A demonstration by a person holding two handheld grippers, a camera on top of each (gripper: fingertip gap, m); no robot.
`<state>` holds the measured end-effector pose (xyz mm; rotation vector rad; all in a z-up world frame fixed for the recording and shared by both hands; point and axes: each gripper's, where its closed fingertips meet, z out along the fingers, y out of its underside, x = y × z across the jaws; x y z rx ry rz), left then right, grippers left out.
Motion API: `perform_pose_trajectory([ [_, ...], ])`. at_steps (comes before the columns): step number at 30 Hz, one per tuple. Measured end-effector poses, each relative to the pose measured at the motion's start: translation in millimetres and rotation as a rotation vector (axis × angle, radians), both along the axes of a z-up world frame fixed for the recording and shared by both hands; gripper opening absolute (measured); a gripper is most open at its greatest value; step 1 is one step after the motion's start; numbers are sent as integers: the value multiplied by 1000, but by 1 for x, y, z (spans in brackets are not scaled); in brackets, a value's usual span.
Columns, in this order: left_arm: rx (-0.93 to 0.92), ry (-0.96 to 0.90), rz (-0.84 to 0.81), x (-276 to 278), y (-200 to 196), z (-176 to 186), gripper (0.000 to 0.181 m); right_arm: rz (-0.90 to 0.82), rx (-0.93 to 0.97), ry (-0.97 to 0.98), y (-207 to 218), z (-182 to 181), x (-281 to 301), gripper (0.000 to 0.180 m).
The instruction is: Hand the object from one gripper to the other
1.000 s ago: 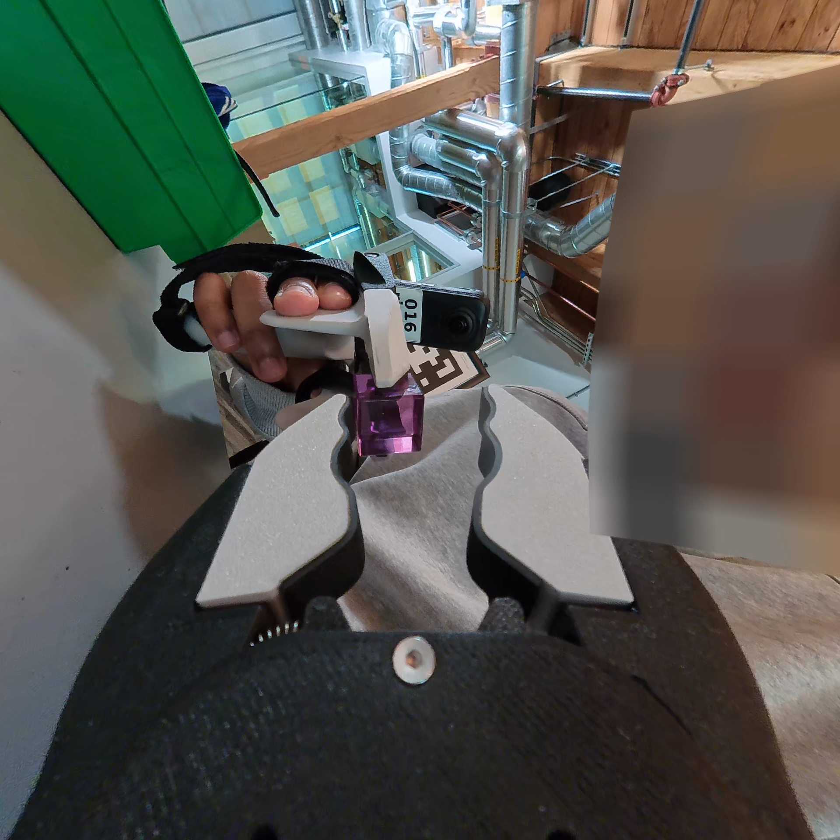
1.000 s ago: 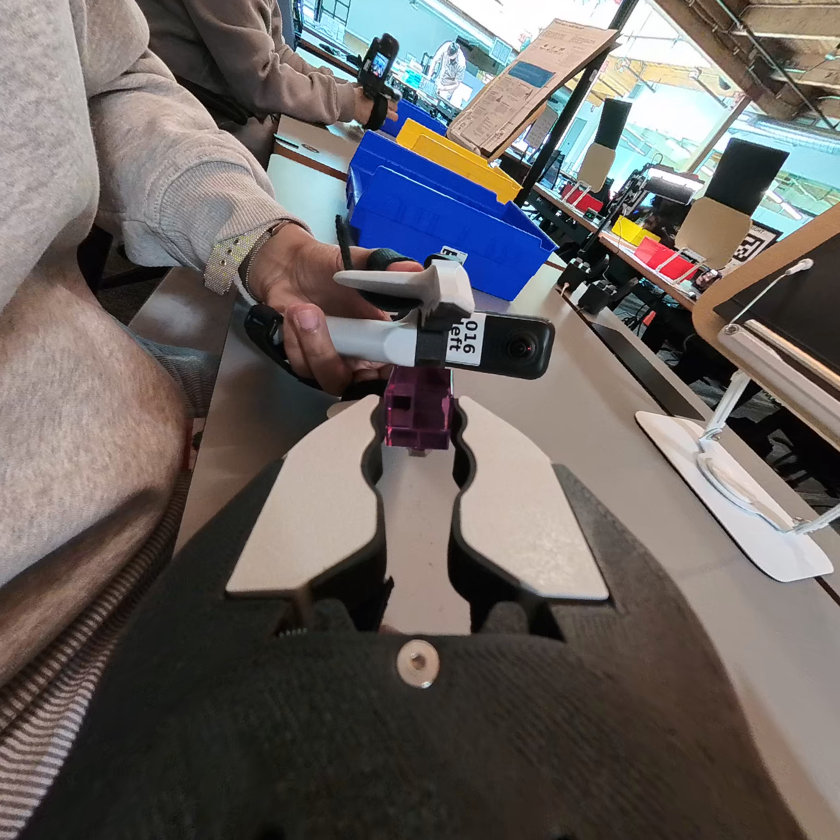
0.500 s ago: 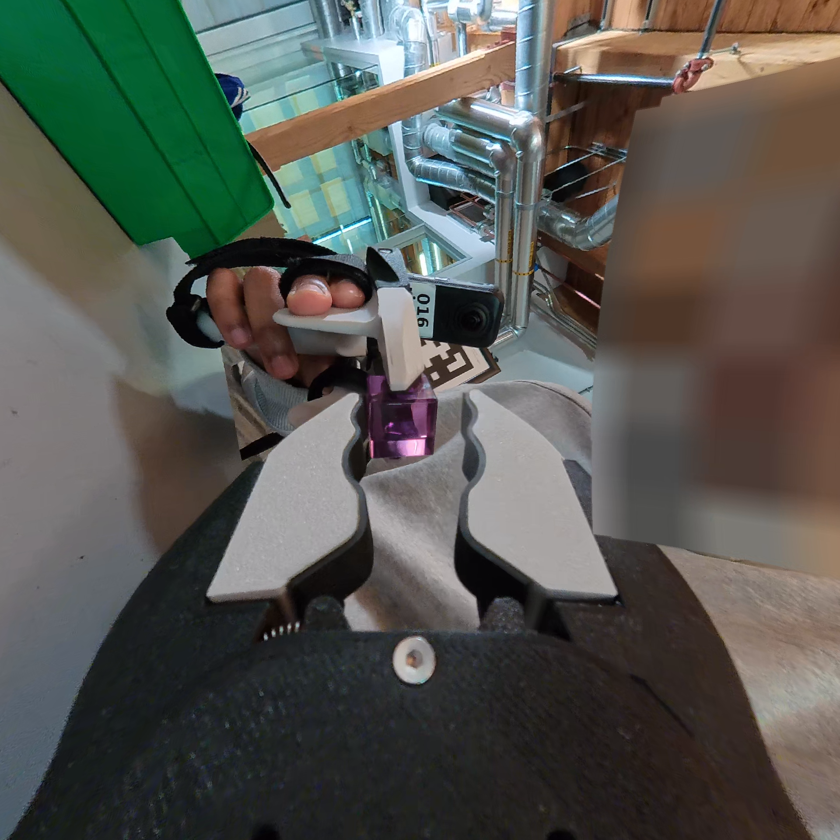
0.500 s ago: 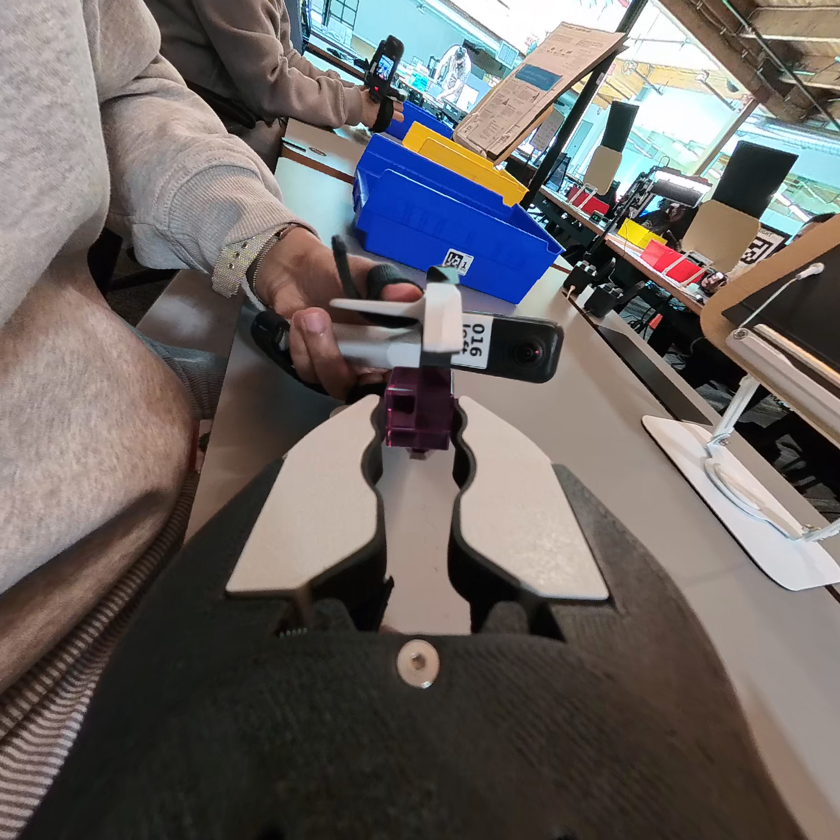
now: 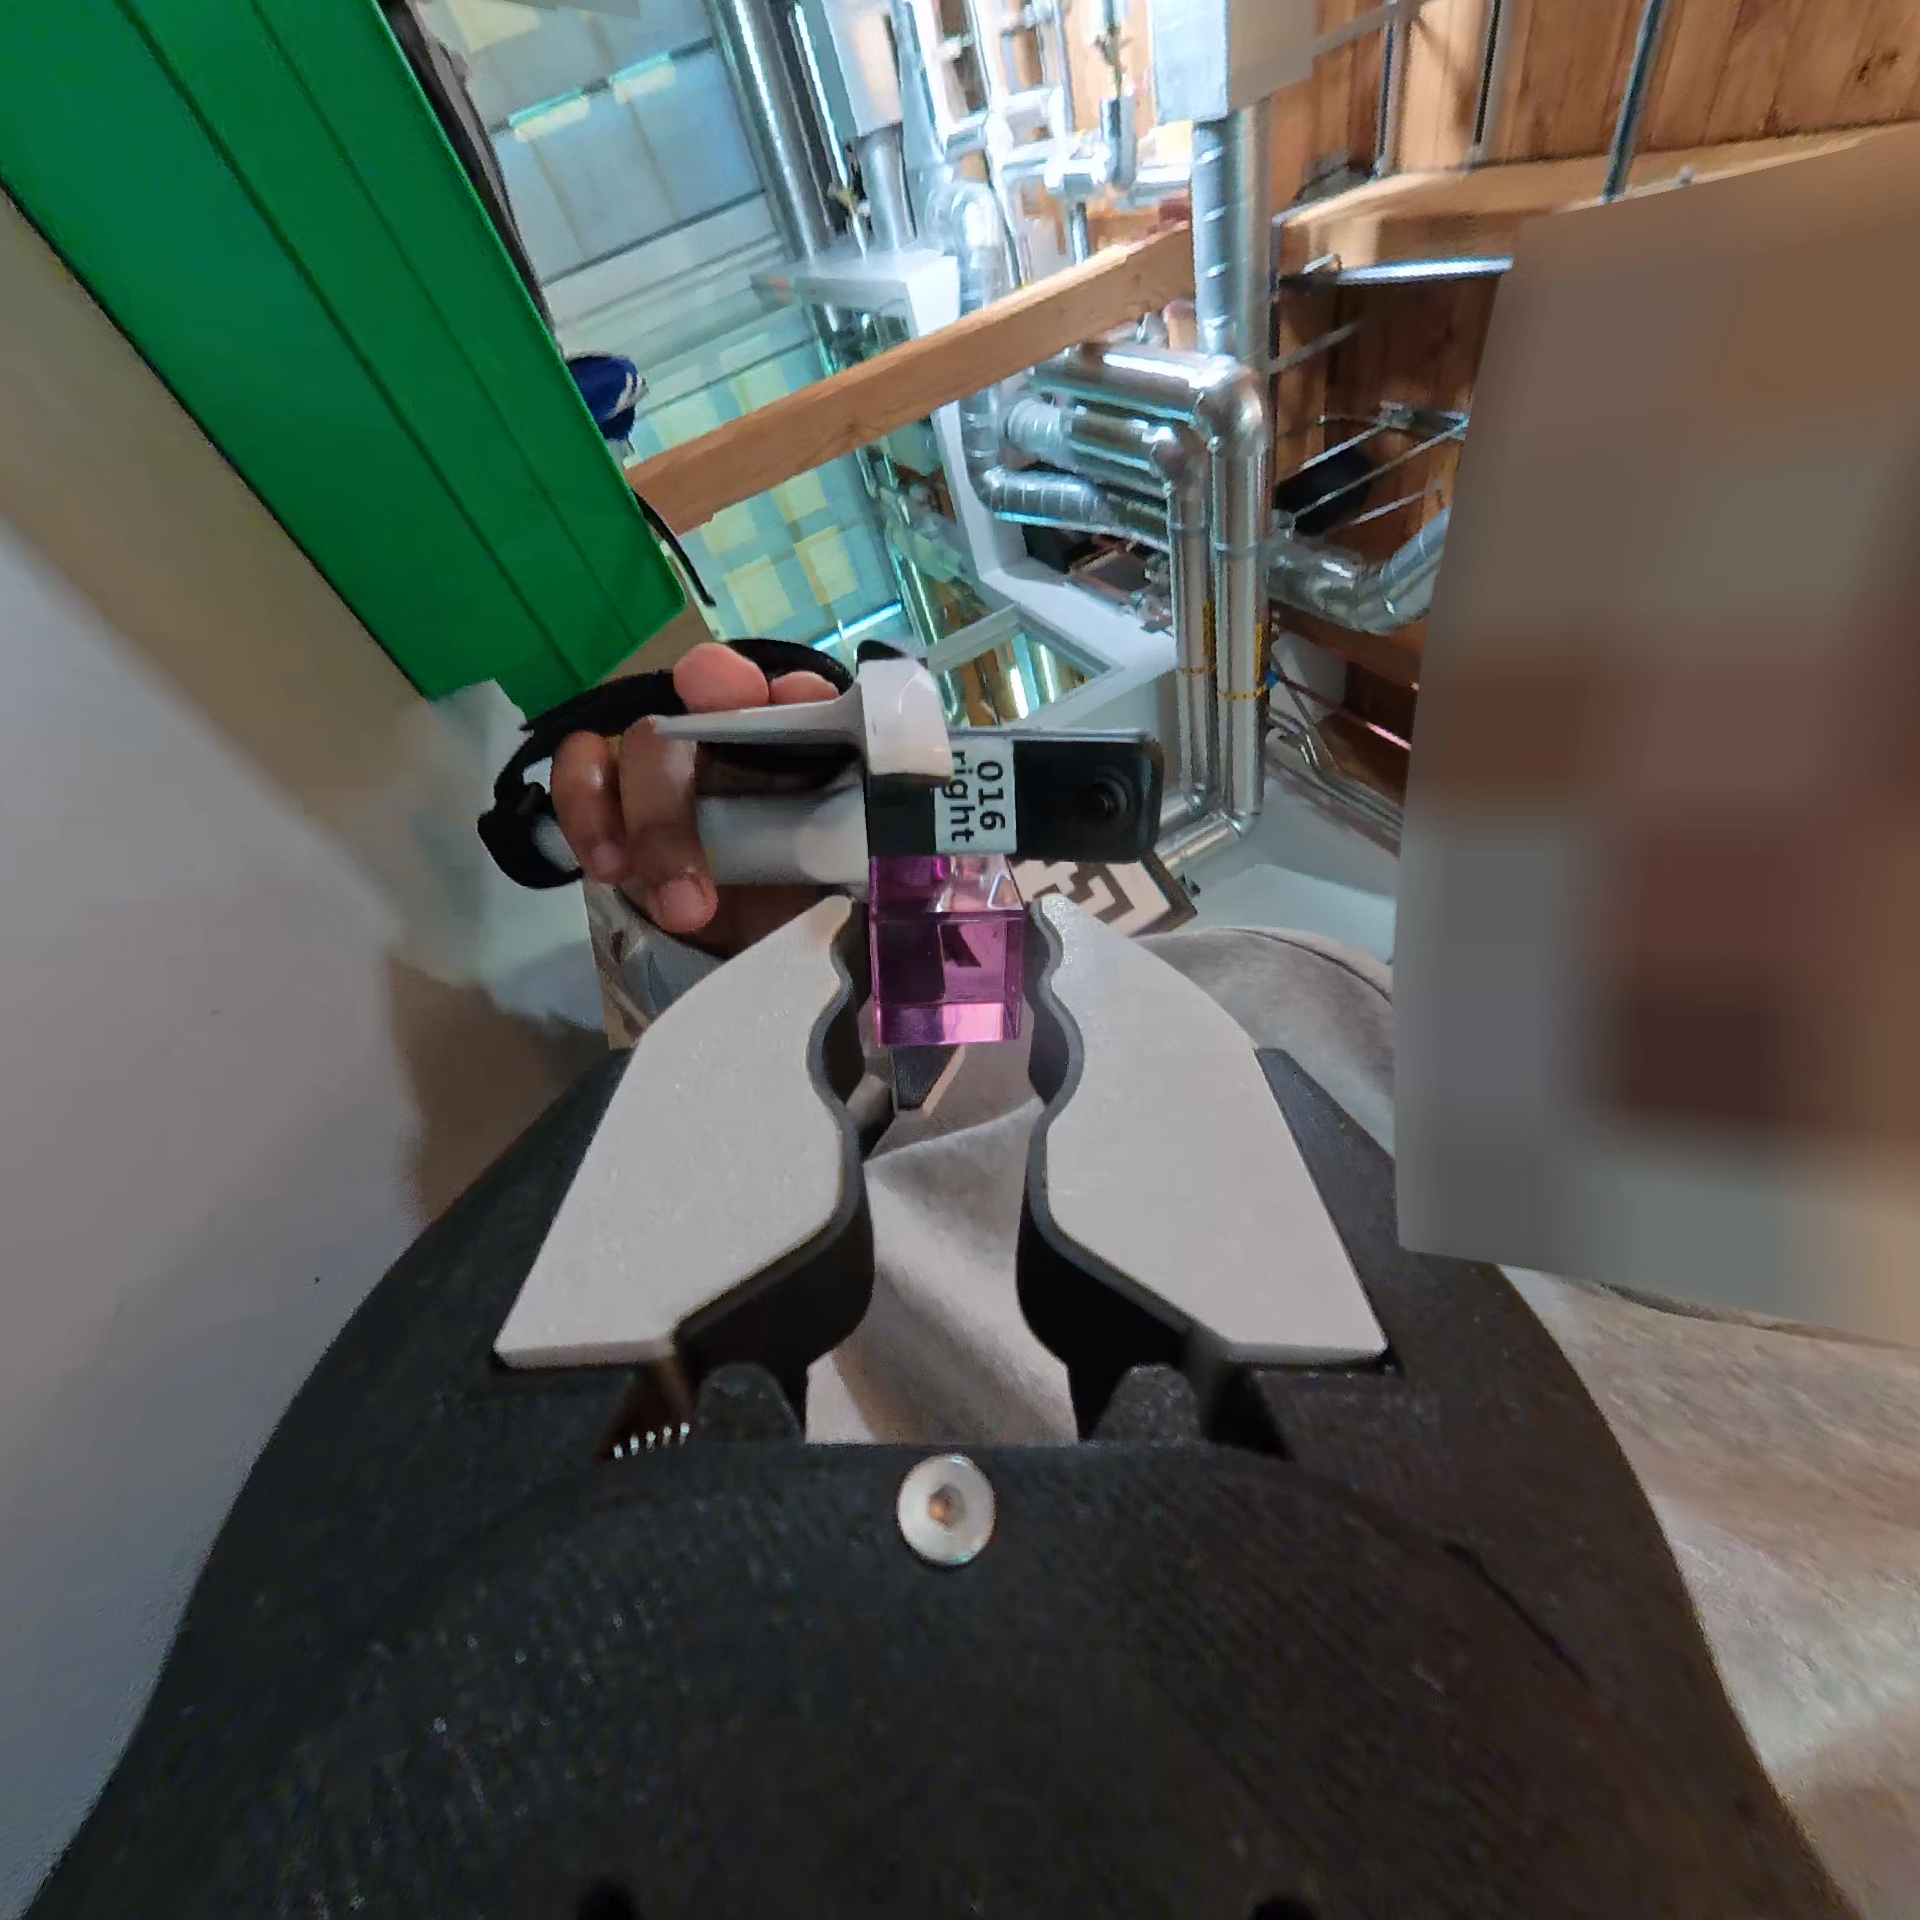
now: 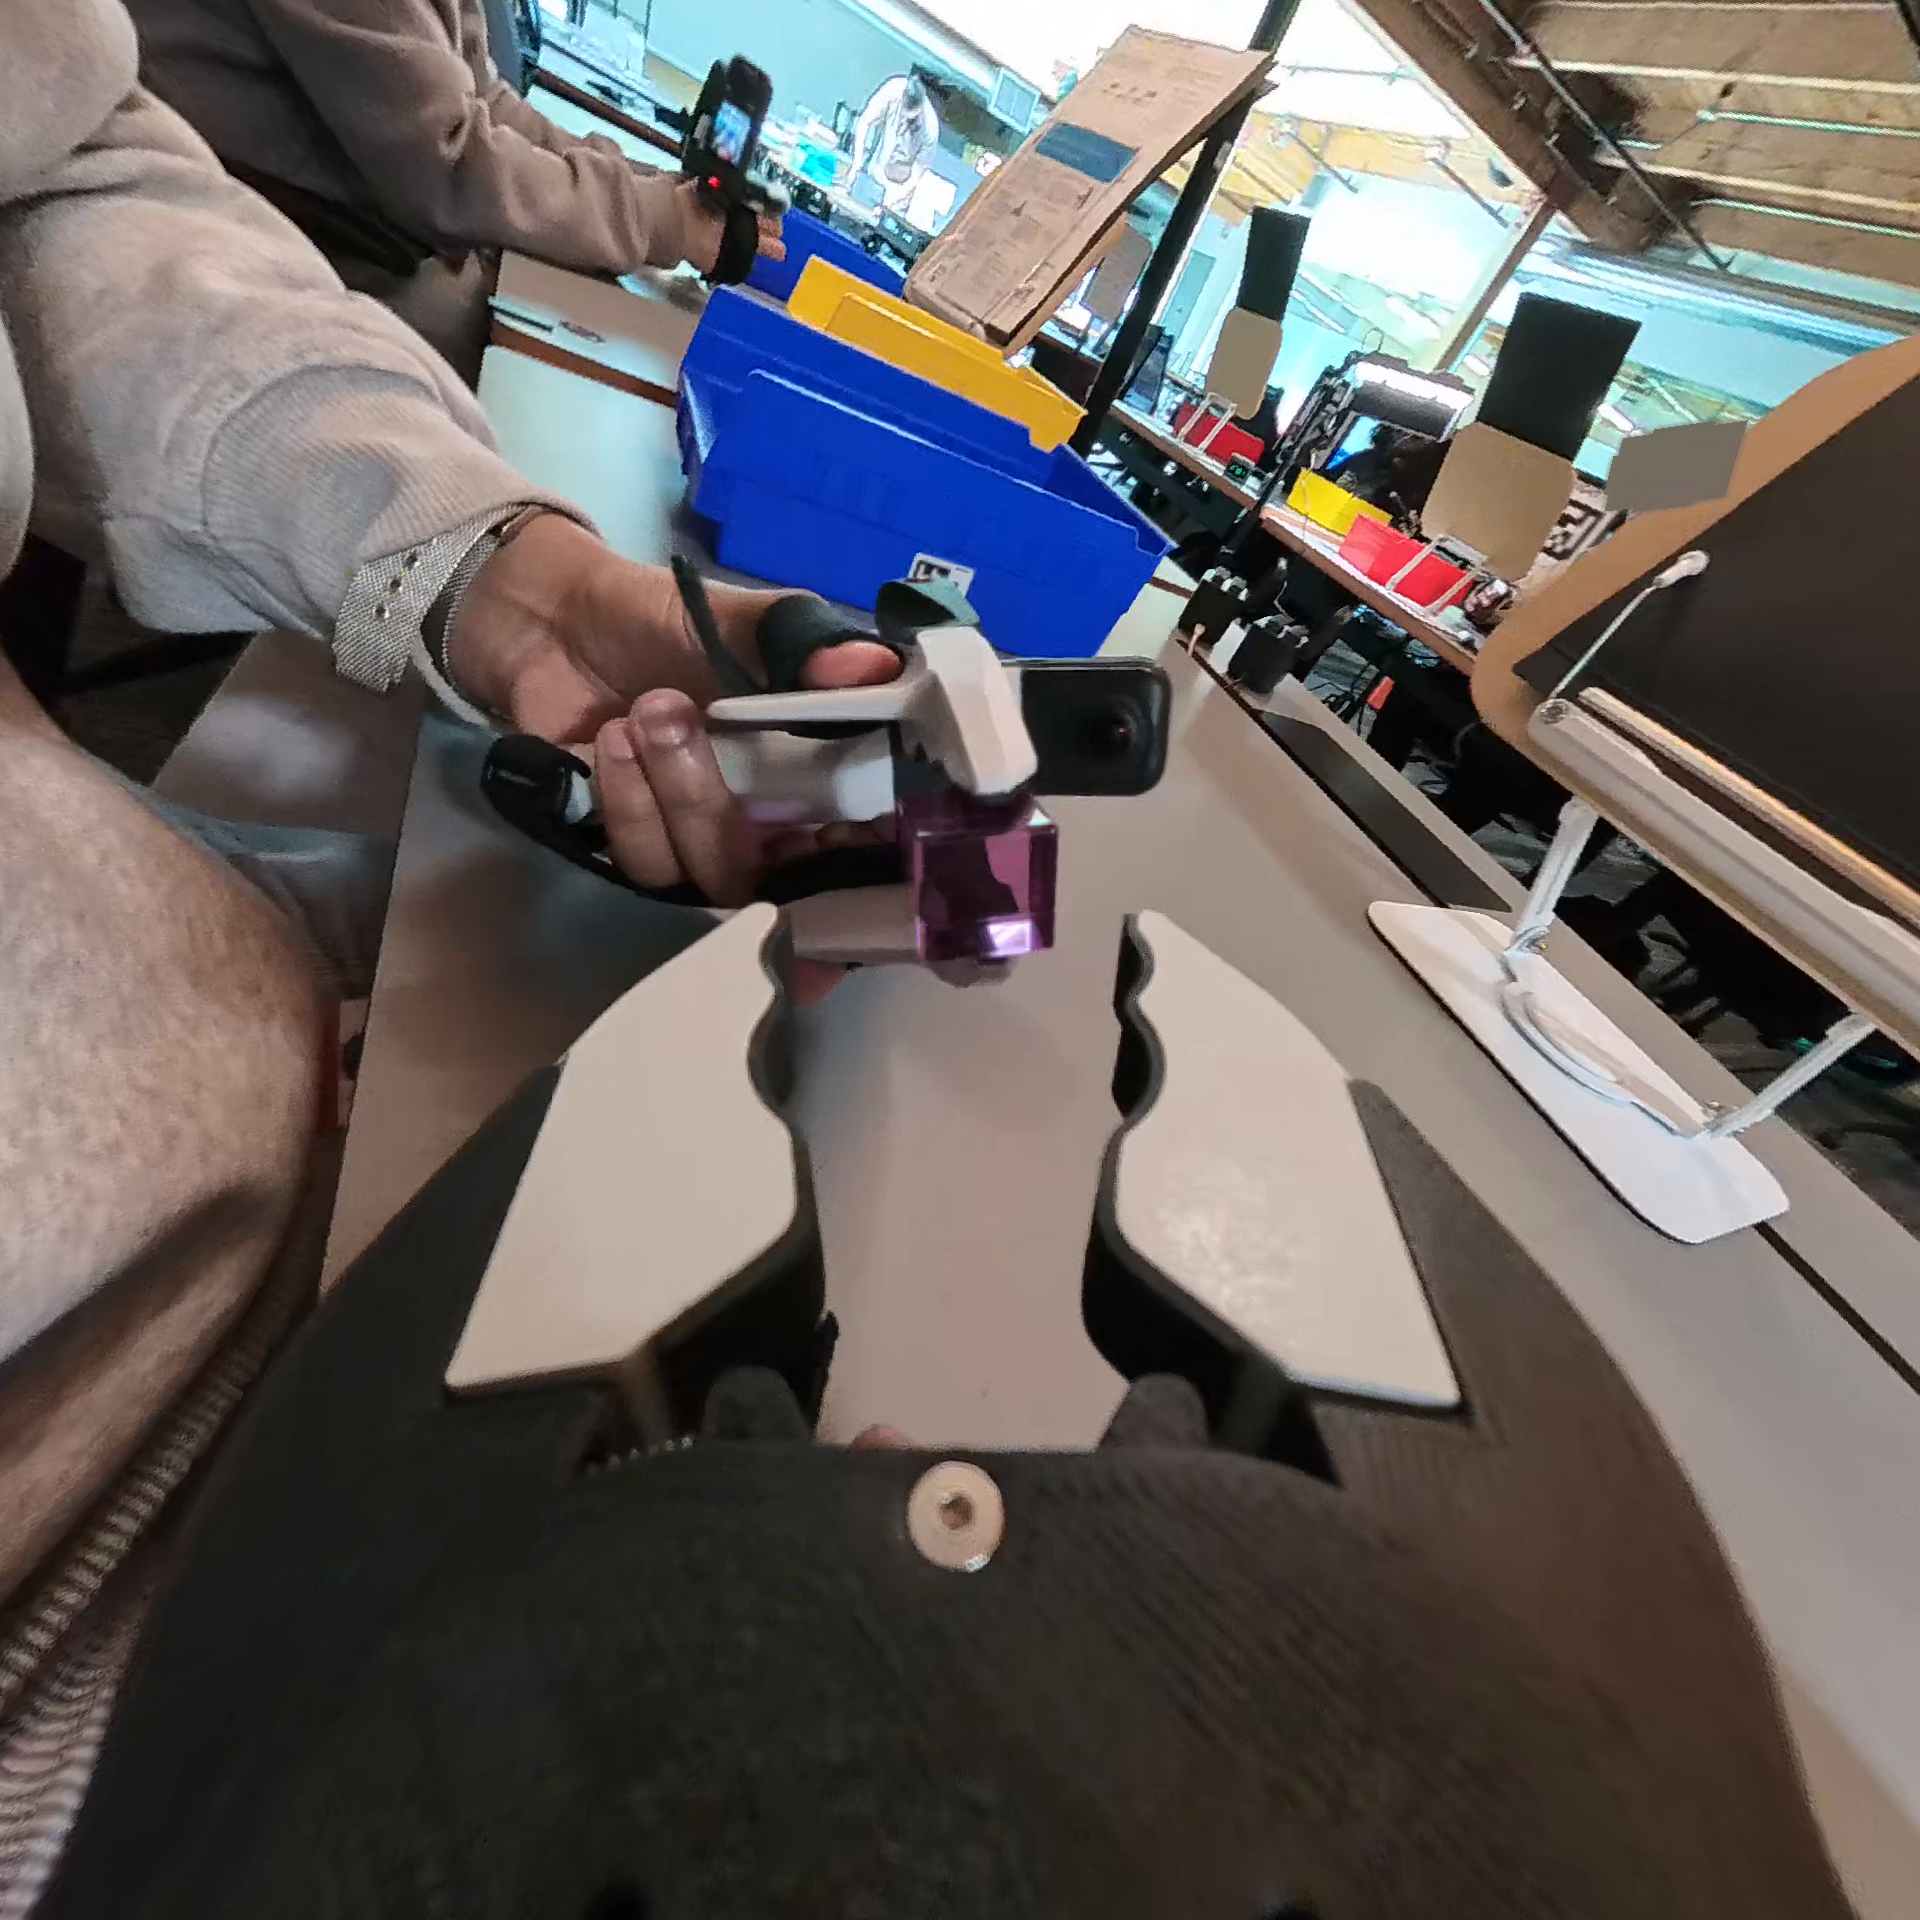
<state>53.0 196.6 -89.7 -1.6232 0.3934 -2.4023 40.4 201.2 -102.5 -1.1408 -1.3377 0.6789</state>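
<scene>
Between L gripper [image 5: 943,961] jaws, purple cube [image 5: 940,971], top behind camera.

2 grippers, the left gripper [image 5: 945,961] and the right gripper [image 6: 951,961]; 1 purple cube [image 5: 943,971]; 1 blue bin [image 6: 914,499] and 1 yellow bin [image 6: 925,348] behind it; 1 green panel [image 5: 312,312]; 1 white stand [image 6: 1579,1070] on 1 table [image 6: 1299,1039].

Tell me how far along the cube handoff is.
Nearly done. The left gripper is shut on the purple cube, and the right gripper is open with the cube beyond its tips. What's left: drawing the two grippers apart.
</scene>
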Motion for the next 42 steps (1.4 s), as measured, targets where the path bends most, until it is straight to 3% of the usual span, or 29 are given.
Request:
perform_pose_trajectory([
  [5, 39, -15, 109, -8, 13, 5, 27, -33, -90, 56, 9, 4, 5, 59],
  [13, 334, 99, 315, -13, 21, 10, 27, -6, -447, 167, 13, 10, 9, 43],
  [20, 512, 211, 380, -9, 19, 6, 27, 26, -669, 274, 19, 17, 15, 39],
  [29, 930, 400, 433, 3, 5, 0, 27, 84, -895, 340, 20, 18, 18, 41],
  [42, 981, 385, 466, 1, 7, 4, 28, 172, -1011, 305, 9, 14, 13, 39],
])
